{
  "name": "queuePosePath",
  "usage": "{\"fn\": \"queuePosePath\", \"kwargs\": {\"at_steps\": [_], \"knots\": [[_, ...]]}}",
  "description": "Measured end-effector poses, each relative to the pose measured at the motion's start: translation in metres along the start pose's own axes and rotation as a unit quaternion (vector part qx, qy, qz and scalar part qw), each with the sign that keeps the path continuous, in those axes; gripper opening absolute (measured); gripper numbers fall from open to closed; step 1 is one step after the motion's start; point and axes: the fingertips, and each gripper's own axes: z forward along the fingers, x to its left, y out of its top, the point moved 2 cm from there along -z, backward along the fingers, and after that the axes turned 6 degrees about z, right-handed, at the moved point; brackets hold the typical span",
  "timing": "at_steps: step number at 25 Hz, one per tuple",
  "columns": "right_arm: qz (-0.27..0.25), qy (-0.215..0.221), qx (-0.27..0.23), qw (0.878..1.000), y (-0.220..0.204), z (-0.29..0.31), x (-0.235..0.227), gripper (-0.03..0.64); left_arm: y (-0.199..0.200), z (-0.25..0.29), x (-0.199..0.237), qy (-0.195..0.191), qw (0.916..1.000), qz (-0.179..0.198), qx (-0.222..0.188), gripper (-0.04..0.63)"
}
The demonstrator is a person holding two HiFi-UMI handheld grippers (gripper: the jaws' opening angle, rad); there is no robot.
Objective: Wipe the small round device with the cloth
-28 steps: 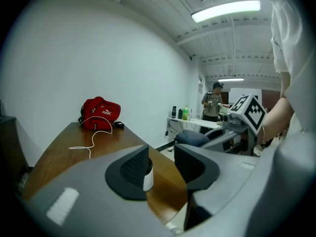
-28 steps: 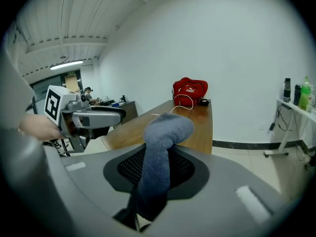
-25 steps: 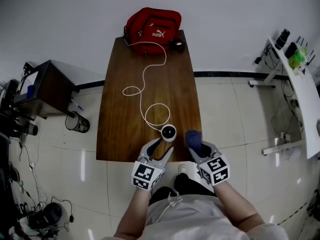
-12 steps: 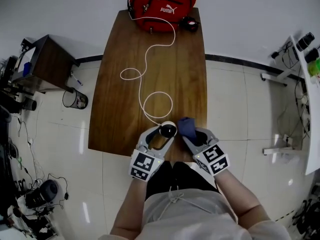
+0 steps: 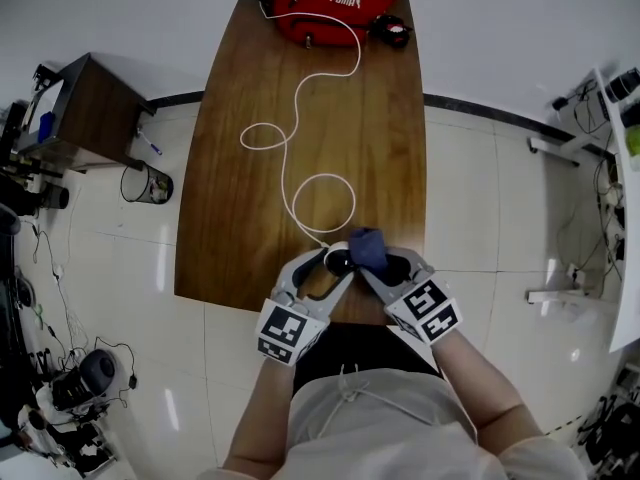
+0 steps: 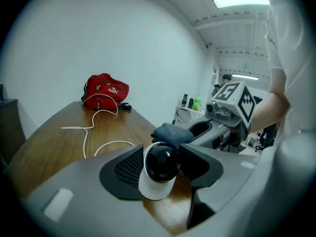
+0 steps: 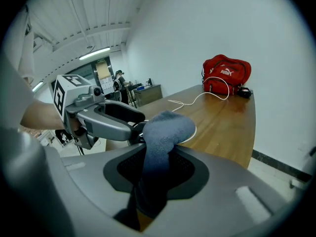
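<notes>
The small round device [image 5: 338,261], a black dome on a white base [image 6: 159,169], stands near the front edge of the wooden table [image 5: 250,218]. My left gripper [image 5: 328,261] straddles it, a pad on each side [image 6: 163,164]. Its jaws have just been opening, and I see no pad pressing on the device. My right gripper [image 5: 383,261] is shut on a dark blue cloth [image 7: 160,137]. The cloth's free end [image 5: 366,247] rests against the device's right side, just over the left gripper's right finger [image 6: 170,132].
A white cable [image 5: 300,158] loops from the device up the table to a red bag [image 5: 333,3] at the far end, with a small dark object [image 5: 390,33] beside it. A wastebasket [image 5: 150,183] and a dark cabinet [image 5: 80,108] stand on the floor at the left.
Both grippers have moved forward over the table's front edge. The device was ahead of the left jaws and now stands between them. The cloth has shifted left up against the device.
</notes>
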Motion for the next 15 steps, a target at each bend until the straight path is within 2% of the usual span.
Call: {"fn": "queuePosePath", "kwargs": {"at_steps": [4, 8, 10, 15], "knots": [[0.046, 0.019, 0.011, 0.999, -0.011, 0.007, -0.006, 0.117, 0.000, -0.002, 0.004, -0.002, 0.9999, -0.006, -0.011, 0.217], [0.043, 0.032, 0.087, 0.995, -0.040, 0.023, -0.007, 0.117, 0.001, -0.003, 0.007, -0.015, 0.9995, -0.020, -0.020, 0.210], [0.042, 0.037, 0.109, 0.992, -0.050, 0.029, -0.007, 0.117, 0.002, -0.003, 0.007, -0.020, 0.9995, -0.016, -0.018, 0.210], [0.097, 0.064, 0.157, 0.981, -0.069, 0.036, -0.009, 0.117, 0.000, -0.001, 0.008, -0.027, 0.9994, -0.014, -0.018, 0.212]]}}
